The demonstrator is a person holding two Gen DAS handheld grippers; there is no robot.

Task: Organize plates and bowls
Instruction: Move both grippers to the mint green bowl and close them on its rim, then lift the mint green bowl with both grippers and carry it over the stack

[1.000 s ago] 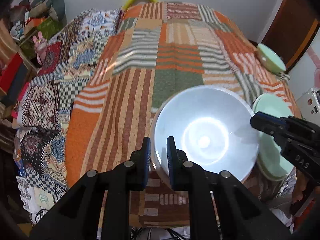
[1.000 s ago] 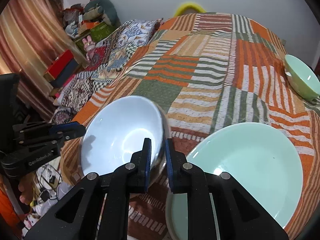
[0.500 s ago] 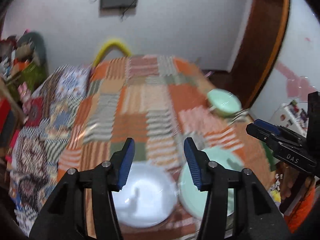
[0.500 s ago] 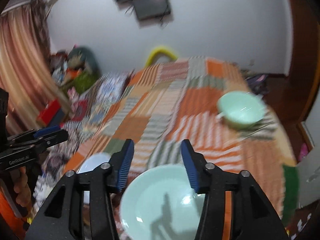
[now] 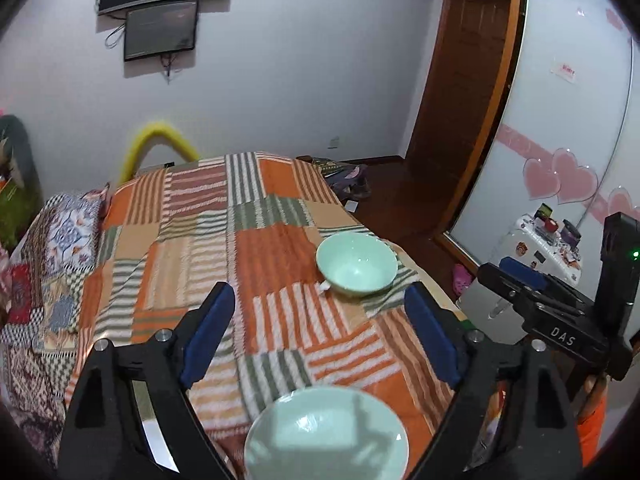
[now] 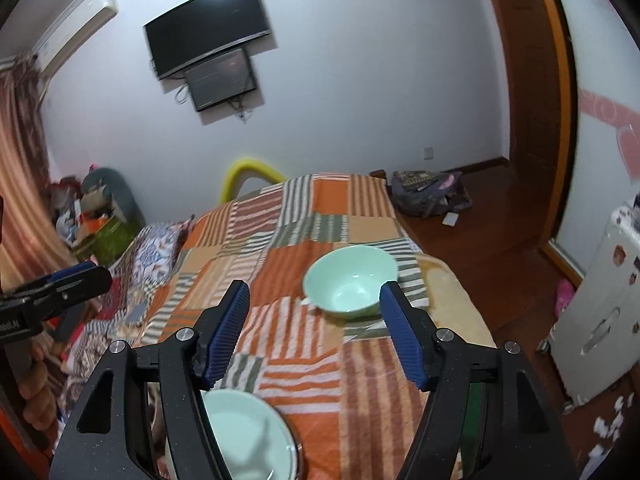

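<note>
A mint green bowl (image 5: 357, 265) sits upright on the striped patchwork bedspread (image 5: 256, 256) near the bed's right edge; it also shows in the right wrist view (image 6: 351, 282). A mint green plate (image 5: 326, 434) lies at the near edge, below my grippers, also in the right wrist view (image 6: 250, 438). A sliver of the white bowl (image 5: 154, 440) shows left of the plate. My left gripper (image 5: 320, 334) is wide open and empty, raised above the bed. My right gripper (image 6: 314, 332) is wide open and empty, with the green bowl ahead of it.
A white mini fridge (image 6: 600, 320) stands right of the bed. A backpack (image 6: 428, 196) lies on the wooden floor beyond. Cluttered toys and boxes (image 6: 96, 216) sit left of the bed. Screens (image 6: 208, 36) hang on the far wall.
Both grippers let go of the white bowl, opened wide and lifted up and back from the bed's near edge. The views now tilt up toward the far green bowl and wall.
</note>
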